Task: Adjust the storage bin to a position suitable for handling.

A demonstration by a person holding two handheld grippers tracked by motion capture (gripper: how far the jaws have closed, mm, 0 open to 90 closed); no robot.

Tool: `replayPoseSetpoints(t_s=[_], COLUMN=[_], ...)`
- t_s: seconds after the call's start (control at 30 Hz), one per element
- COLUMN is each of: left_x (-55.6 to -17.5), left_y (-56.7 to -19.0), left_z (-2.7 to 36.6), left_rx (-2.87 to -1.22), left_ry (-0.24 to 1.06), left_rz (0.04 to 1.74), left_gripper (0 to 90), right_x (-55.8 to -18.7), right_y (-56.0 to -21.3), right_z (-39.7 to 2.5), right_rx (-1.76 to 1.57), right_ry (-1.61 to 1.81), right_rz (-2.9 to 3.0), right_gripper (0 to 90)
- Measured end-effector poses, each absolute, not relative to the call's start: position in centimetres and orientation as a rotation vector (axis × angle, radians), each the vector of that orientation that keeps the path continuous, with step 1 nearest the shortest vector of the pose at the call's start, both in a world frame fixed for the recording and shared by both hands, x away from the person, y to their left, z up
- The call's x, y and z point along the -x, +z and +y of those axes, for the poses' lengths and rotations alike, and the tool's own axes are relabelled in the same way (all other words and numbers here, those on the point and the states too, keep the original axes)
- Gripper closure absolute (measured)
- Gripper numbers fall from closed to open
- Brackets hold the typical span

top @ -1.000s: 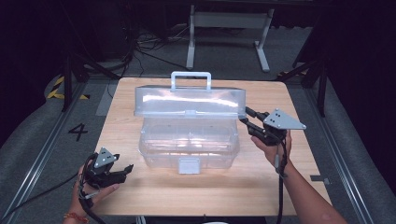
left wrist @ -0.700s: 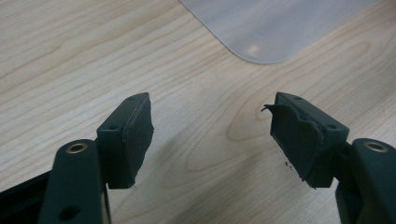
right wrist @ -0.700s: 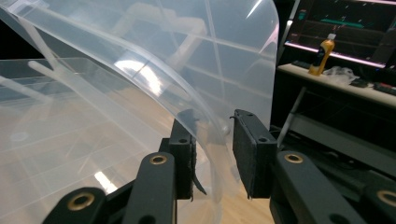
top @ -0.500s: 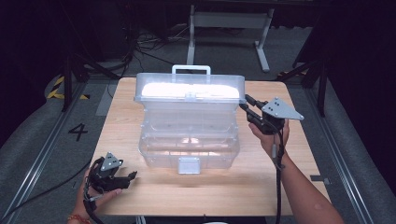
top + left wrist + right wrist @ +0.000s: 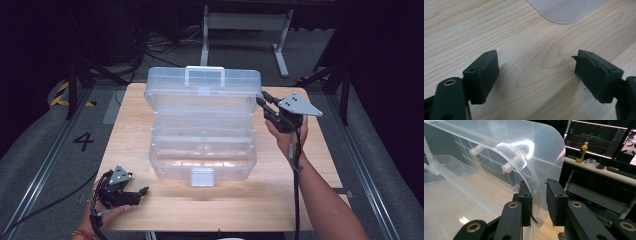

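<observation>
Lid point(image 5: 204, 87) of clear storage box point(image 5: 202, 150) stands raised, its edge between the near-closed jaws of my right gripper point(image 5: 265, 102). My left gripper point(image 5: 137, 192) rests spread on the table point(image 5: 300, 200), box corner just ahead.

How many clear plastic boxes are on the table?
1: the clear plastic box sits mid-table, lid raised, its right edge between the right tongs. Left tongs hover at the near-left corner.
</observation>
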State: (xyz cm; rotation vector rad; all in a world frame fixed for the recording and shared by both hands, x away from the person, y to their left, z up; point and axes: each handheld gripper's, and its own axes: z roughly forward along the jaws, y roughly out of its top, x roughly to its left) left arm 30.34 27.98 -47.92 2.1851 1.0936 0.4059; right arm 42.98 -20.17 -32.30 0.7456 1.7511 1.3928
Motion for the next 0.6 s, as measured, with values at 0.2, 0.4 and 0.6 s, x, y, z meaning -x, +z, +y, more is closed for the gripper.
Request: replayPoseSetpoints(t_s=[0.2, 0.4, 0.6], left_x=[-30.3, -30.3, -30.3], left_y=[-48.2, -48.2, -48.1], left_z=[28.0, 28.0, 28.0], left_rx=[-2.171, -2.173, -2.175], left_ry=[0.410, 0.409, 0.408], left_rz=[1.073, 1.068, 1.068], left_gripper=[17.6, 17.6, 17.4], right_x=[-43.8, -45.2, -46.0], right_y=[-32.0, -31.5, -31.2], right_z=[-19.9, -19.8, -19.7], right_rx=[-0.793, -0.859, -0.881], right_ry=[1.406, 1.442, 1.449], right_rz=[1.725, 1.716, 1.712], right_gripper=[76.7, 78.5, 79.2])
